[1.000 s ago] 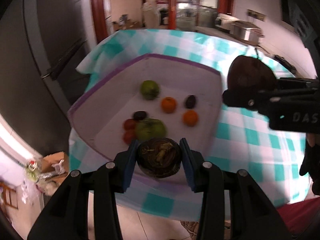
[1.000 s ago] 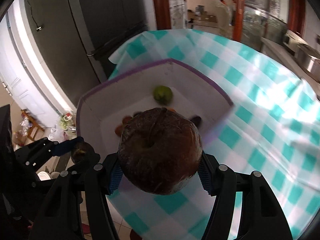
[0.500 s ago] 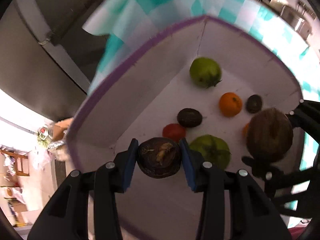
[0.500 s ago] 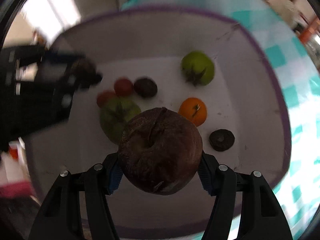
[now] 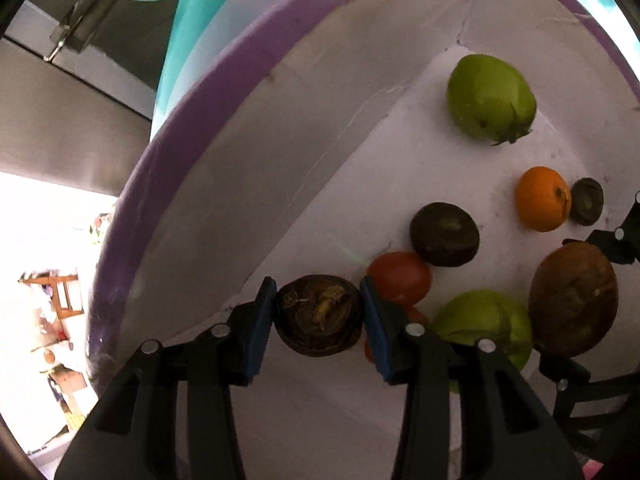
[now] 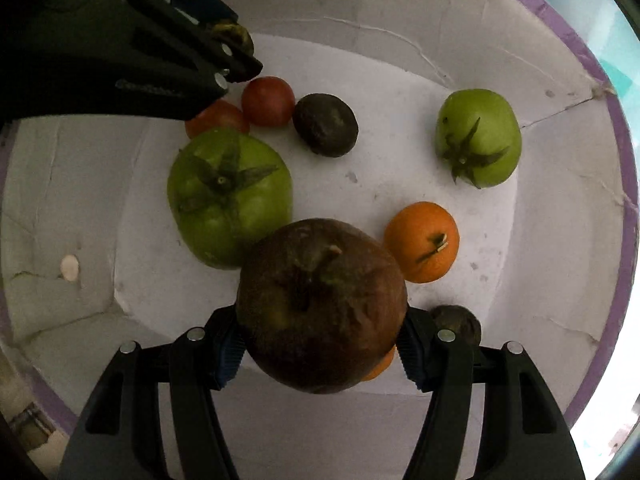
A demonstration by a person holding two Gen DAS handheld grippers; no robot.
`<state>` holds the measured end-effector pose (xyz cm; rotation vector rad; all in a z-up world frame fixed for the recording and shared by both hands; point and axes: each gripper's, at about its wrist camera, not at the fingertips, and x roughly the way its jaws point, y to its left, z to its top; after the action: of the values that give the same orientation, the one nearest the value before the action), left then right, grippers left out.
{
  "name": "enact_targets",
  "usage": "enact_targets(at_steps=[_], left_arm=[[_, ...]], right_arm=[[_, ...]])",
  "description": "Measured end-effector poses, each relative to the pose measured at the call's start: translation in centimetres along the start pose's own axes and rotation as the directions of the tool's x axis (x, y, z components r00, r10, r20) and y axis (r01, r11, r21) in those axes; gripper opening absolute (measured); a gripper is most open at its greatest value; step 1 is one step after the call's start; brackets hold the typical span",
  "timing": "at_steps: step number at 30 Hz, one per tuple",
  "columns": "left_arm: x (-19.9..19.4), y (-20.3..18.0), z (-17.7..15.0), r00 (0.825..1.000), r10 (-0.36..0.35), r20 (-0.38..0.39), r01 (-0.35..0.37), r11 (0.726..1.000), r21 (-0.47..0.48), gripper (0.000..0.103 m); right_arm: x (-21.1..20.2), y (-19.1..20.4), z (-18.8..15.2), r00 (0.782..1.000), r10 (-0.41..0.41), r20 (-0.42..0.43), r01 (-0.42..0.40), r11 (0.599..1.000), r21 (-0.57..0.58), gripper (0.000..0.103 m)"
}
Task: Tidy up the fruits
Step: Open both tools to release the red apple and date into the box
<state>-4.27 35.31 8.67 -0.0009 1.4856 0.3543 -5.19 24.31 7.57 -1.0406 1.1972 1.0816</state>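
My left gripper (image 5: 320, 320) is shut on a small dark brown fruit (image 5: 320, 320) and hangs inside a white box with a purple rim (image 5: 180, 152), close to its left wall. My right gripper (image 6: 320, 344) is shut on a large brown wrinkled apple (image 6: 320, 304), pointing down over the box floor. On that floor lie two green tomatoes (image 6: 230, 196) (image 6: 478, 136), two red tomatoes (image 6: 268, 100), an orange fruit (image 6: 422, 242) and a dark round fruit (image 6: 325, 125). In the left wrist view the apple (image 5: 574, 300) shows at the right. The left gripper (image 6: 236, 46) shows at top left in the right wrist view.
The box wall (image 6: 560, 200) surrounds both grippers on all sides. Another small dark fruit (image 6: 456, 322) sits behind my right finger, and a second orange peeks out beneath the apple. A teal checked cloth (image 5: 192, 32) lies under the box, with a dark cabinet (image 5: 60, 100) beyond.
Both grippers have dropped from above the checked table into the box and tilted downward, each still holding its fruit. The fruits on the floor look much closer now.
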Motion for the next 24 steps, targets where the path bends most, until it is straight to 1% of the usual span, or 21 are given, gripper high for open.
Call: enact_targets(at_steps=[3,6,9,10,11,12,14,16,19,21,23,24], left_arm=[[-0.1,0.0,-0.2,1.000,0.018,0.000,-0.018,1.000,-0.006,0.044],[-0.4,-0.3,-0.2,1.000,0.031,0.003,-0.031,0.999,-0.007,0.045],[-0.9,-0.5,-0.4,0.999,0.035,0.019,-0.035,0.999,-0.002,0.051],[-1.1,-0.2,-0.3,0.999,0.033,0.022,-0.033,0.999,0.000,0.054],[-1.2,-0.3,-0.4,0.999,0.037,0.023,-0.037,0.999,0.006,0.054],[-1.3,-0.6,-0.3,0.999,0.041,0.024,-0.041,0.999,0.010,0.056],[-1.6,-1.0,-0.5,0.998,0.049,0.033,-0.050,0.999,0.019,0.058],[-2.1,-1.3,-0.6,0.998,0.042,0.043,-0.043,0.999,0.022,0.061],[-3.0,-1.9,-1.0,0.998,0.030,0.063,-0.031,0.999,0.022,0.064],[-4.2,-1.8,-1.5,0.993,-0.001,0.116,0.000,1.000,0.015,0.069],[-6.4,-1.8,-2.4,0.977,-0.023,0.213,0.025,1.000,-0.009,0.074],[-7.3,-1.7,-2.9,0.967,-0.032,0.251,0.038,0.999,-0.021,0.083]], right_arm=[[0.4,-0.4,0.1,0.999,-0.019,-0.027,0.019,1.000,-0.010,0.062],[0.6,-0.1,0.1,1.000,-0.019,-0.021,0.018,1.000,-0.011,0.062],[0.7,0.0,-0.1,0.999,-0.023,-0.027,0.023,1.000,0.007,0.063],[0.5,0.2,-0.2,1.000,-0.023,-0.018,0.024,1.000,0.016,0.065],[0.2,0.0,-0.3,1.000,-0.025,0.003,0.025,0.999,0.026,0.071],[0.0,-0.2,-0.2,1.000,-0.022,0.016,0.021,0.999,0.039,0.074],[0.1,-0.7,0.1,1.000,-0.020,0.021,0.018,0.998,0.061,0.074],[0.0,-1.0,0.0,0.999,-0.025,0.025,0.023,0.996,0.086,0.074],[-0.5,-1.4,-0.6,0.997,-0.055,0.045,0.049,0.991,0.128,0.080],[-1.3,-1.7,-1.8,0.994,-0.088,0.061,0.077,0.983,0.166,0.081],[-2.7,-1.5,-2.6,0.986,-0.134,0.100,0.108,0.968,0.227,0.081],[-3.9,-1.5,-3.2,0.979,-0.150,0.137,0.107,0.955,0.276,0.082]])
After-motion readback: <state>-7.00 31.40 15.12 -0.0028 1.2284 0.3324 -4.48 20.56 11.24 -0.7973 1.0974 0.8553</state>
